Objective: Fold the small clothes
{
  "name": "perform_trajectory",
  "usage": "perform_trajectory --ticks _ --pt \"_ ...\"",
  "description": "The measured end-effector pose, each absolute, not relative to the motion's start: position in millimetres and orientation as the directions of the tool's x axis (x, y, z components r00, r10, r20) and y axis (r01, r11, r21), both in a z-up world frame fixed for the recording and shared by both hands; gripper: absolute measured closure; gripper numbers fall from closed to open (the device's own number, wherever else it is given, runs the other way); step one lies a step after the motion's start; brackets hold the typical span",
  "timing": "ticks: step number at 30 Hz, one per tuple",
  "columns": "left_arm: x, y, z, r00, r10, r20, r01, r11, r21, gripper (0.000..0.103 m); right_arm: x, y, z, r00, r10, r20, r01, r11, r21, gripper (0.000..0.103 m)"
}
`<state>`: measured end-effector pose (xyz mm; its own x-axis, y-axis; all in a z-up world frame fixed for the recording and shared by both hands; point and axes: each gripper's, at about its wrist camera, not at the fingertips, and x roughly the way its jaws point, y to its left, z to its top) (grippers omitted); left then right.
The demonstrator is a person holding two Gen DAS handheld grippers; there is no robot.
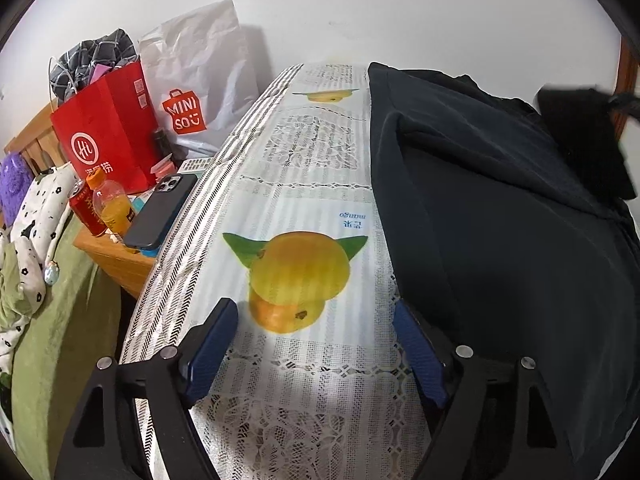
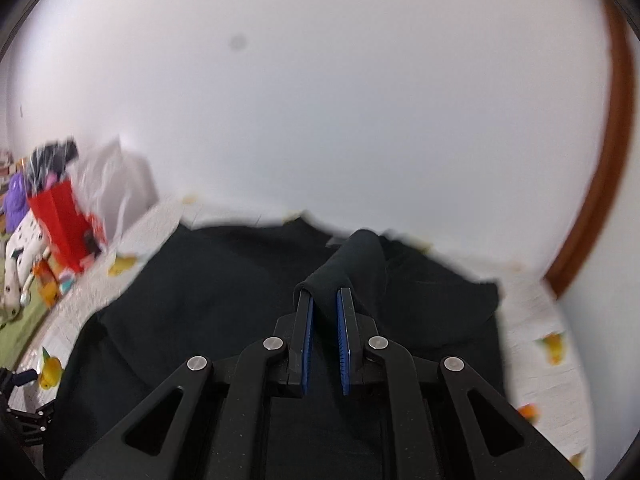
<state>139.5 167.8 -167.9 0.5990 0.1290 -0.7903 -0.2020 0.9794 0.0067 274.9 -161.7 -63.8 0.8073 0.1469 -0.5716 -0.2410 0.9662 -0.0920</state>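
Blue pads on the right gripper [image 2: 325,300] are pinching a rolled-up fold of the black garment [image 2: 224,300], fingers nearly pressed together with just that strip of fabric between them. The fold lifts up off the rest of the garment, which is spread flat over the surface [image 2: 536,308] and covers most of it. That view is pretty blurry, so fine detail is a no-go.

Over on the left gripper [image 1: 316,320], the fingers are spread wide with nothing between them, just the fruit-print lace tablecloth [image 1: 304,200] underneath. Its right finger sits right at the edge of the black garment, can't tell if it actually touches.

Using the garment as the landmark: to its left is a bare strip of tablecloth with the mango print [image 1: 296,276]. Further left, off the surface's edge, there's a cluttered wooden nightstand [image 1: 116,260] with a dark phone [image 1: 160,212], a red can [image 1: 86,212] and an orange drink bottle [image 1: 114,208] crammed together. Behind those stand a red paper bag [image 1: 104,140] stuffed with checked fabric and a white Miniso bag [image 1: 200,88]. Far left is a bed with green sheets [image 1: 56,320] and a spotted white cloth [image 1: 36,220]. Behind the garment is a plain white wall [image 1: 360,12], with a brown wooden frame [image 2: 612,184] off to the right.
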Motion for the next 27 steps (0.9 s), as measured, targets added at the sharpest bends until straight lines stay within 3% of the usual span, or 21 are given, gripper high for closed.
perform_trajectory --ticks 6,7,8,10,13,16,19,27 --pt "139.7 167.6 -168.1 0.599 0.124 -0.791 -0.199 0.980 0.003 0.022 291.4 -139.4 -134.3 0.684 0.166 -0.710 -0.301 0.951 -0.067 0.083" --pt "139.7 167.4 -168.1 0.599 0.124 -0.791 -0.199 0.980 0.003 0.022 288.1 -141.8 -135.6 0.673 0.185 -0.716 -0.310 0.949 -0.046 0.068" --pt "139.7 167.3 -168.2 0.599 0.124 -0.791 -0.199 0.980 0.003 0.022 282.1 -146.7 -135.0 0.664 0.208 -0.719 -0.322 0.947 -0.024 0.044" --pt "139.6 167.7 -168.0 0.599 0.124 -0.791 -0.199 0.980 0.002 0.022 265.7 -161.3 -128.1 0.683 0.245 -0.688 -0.342 0.940 -0.005 0.030" --pt "139.7 167.7 -167.9 0.599 0.124 -0.791 -0.199 0.980 0.002 0.022 240.6 -199.8 -117.1 0.765 0.187 -0.616 -0.278 0.959 -0.053 0.030" --pt "139.7 167.7 -167.9 0.599 0.124 -0.791 -0.199 0.980 0.002 0.022 240.3 -245.0 -124.3 0.742 0.143 -0.655 -0.189 0.982 0.000 0.031" --pt "139.8 167.2 -167.9 0.599 0.124 -0.791 -0.200 0.980 0.002 0.021 247.5 -272.8 -140.3 0.688 0.128 -0.715 -0.128 0.990 0.053 0.042" --pt "139.8 168.1 -167.8 0.599 0.123 -0.791 -0.200 0.980 0.000 0.021 275.9 -259.4 -178.7 0.628 0.166 -0.760 -0.158 0.984 0.084 0.043"
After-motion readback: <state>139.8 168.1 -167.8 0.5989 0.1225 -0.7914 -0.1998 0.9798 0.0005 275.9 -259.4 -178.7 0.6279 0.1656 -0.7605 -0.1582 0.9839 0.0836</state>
